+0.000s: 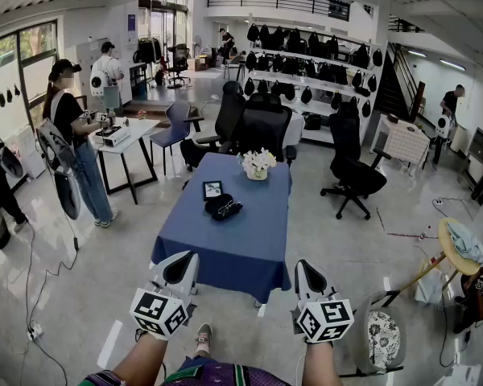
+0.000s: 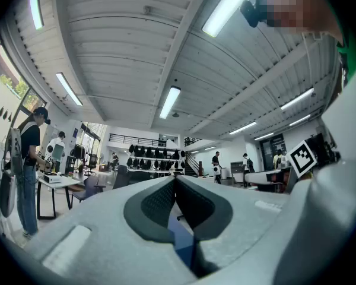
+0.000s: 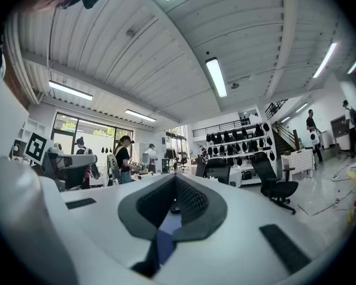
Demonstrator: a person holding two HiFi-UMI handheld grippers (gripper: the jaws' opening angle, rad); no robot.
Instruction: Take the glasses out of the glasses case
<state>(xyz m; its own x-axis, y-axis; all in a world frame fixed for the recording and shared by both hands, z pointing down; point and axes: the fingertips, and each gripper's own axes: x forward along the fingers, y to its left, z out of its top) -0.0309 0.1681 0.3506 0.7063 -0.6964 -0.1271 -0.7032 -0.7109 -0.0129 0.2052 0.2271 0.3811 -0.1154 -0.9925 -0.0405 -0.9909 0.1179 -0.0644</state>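
The black glasses case (image 1: 222,207) lies on the blue-clothed table (image 1: 241,248), near its middle, and looks partly open; what is inside I cannot make out. Both grippers hover short of the table's near edge, well apart from the case. My left gripper (image 1: 183,262) is at the lower left, with its jaws together and nothing between them (image 2: 175,180). At the lower right my right gripper (image 1: 304,270) is likewise shut and empty (image 3: 175,178). Both point about level toward the table.
A small picture frame (image 1: 212,189) and a pot of white flowers (image 1: 258,165) stand beyond the case. Black office chairs (image 1: 262,127) crowd the table's far end. A person (image 1: 74,135) stands at a white table (image 1: 125,135) to the left. A patterned stool (image 1: 384,338) sits at the lower right.
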